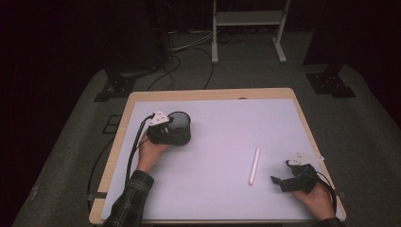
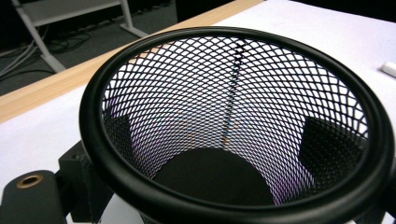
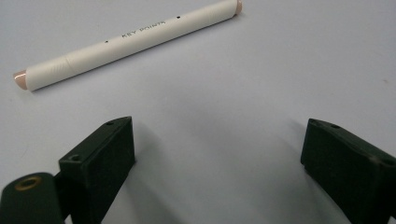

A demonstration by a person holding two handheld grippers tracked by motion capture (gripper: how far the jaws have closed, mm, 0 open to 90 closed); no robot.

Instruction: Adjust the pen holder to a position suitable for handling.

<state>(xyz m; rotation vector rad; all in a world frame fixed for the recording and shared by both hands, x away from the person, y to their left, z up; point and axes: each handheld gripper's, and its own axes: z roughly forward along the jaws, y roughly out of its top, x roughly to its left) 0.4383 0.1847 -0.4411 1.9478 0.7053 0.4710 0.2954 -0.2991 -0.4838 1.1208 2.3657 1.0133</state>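
Note:
A black mesh cup point(image 1: 178, 126) stands upright at the left of the white mat point(image 1: 227, 118). My left gripper point(image 1: 172, 135) is shut on the cup, one jaw on each side of its wall. In the left gripper view I look down into the cup point(image 2: 210, 88), and the dark pads point(image 2: 327, 144) show through the mesh. A white pen point(image 1: 254, 166) lies flat on the mat at the right. My right gripper point(image 1: 281, 172) rests just right of it, open and holding nothing. In the right gripper view the pen point(image 3: 126, 43) lies beyond the gripper point(image 3: 219, 140), apart from both jaws.
The mat covers a wooden table point(image 1: 213, 93) whose edge shows at the back and left. Beyond it on the floor are a metal stand point(image 1: 248, 28), loose cables point(image 1: 175, 61) and two black bases point(image 1: 331, 82), point(image 1: 118, 86).

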